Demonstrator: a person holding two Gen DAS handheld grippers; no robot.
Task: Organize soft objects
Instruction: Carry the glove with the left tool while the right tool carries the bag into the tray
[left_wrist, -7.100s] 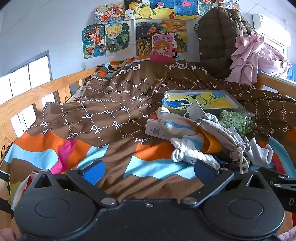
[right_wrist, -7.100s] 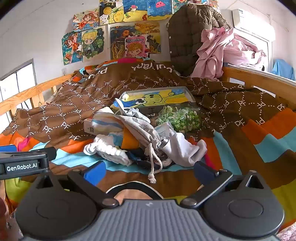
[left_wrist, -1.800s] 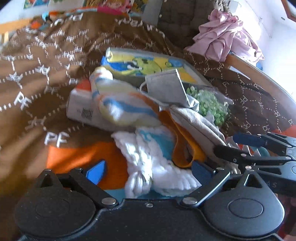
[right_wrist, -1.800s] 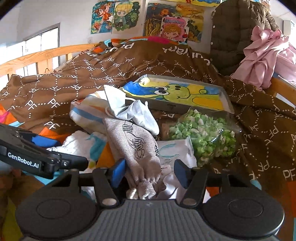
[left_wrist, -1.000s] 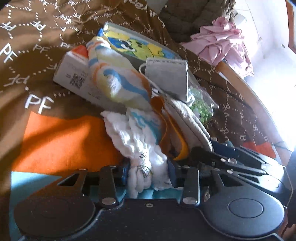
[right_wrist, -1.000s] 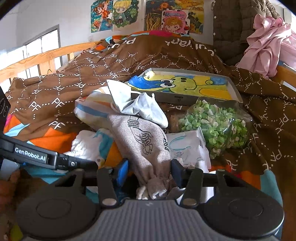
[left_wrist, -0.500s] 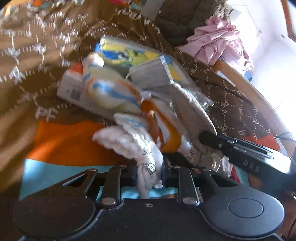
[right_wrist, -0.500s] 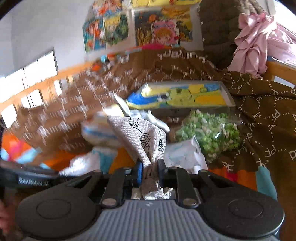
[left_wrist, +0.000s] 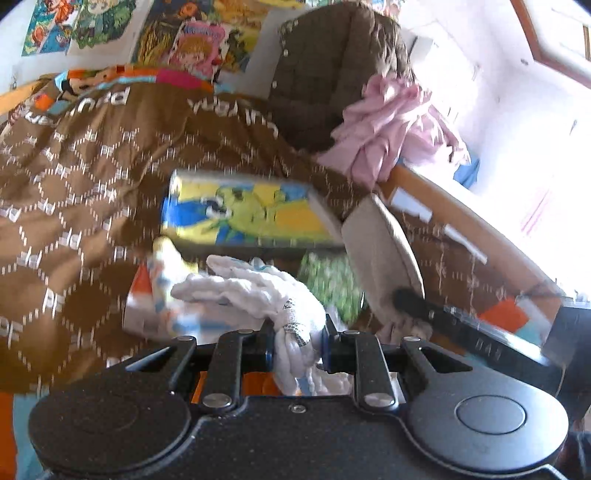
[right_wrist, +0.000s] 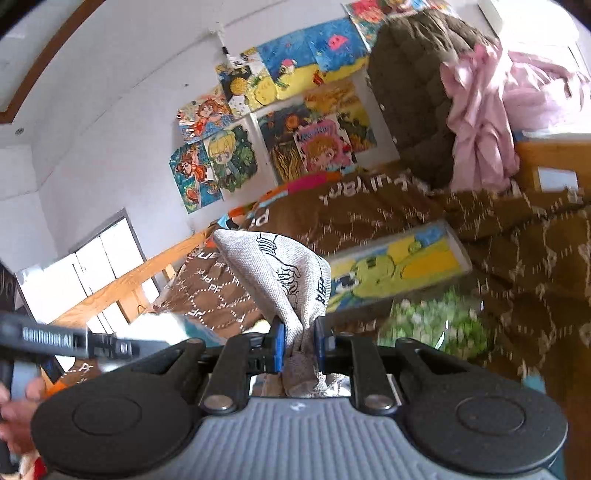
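White glove (left_wrist: 258, 291) blurred, half-hidden

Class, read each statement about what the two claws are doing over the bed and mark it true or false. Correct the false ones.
1. The left claw is shut on a white knitted glove. True.
2. The right claw is open and holds nothing. False: it is shut on a grey drawstring pouch.
3. The pouch has black line drawings printed on it. True.
4. The flat box with the green cartoon picture is gripped by the right claw. False: it lies on the brown quilt, beyond the claw.
5. Colourful pictures hang on the wall. True.
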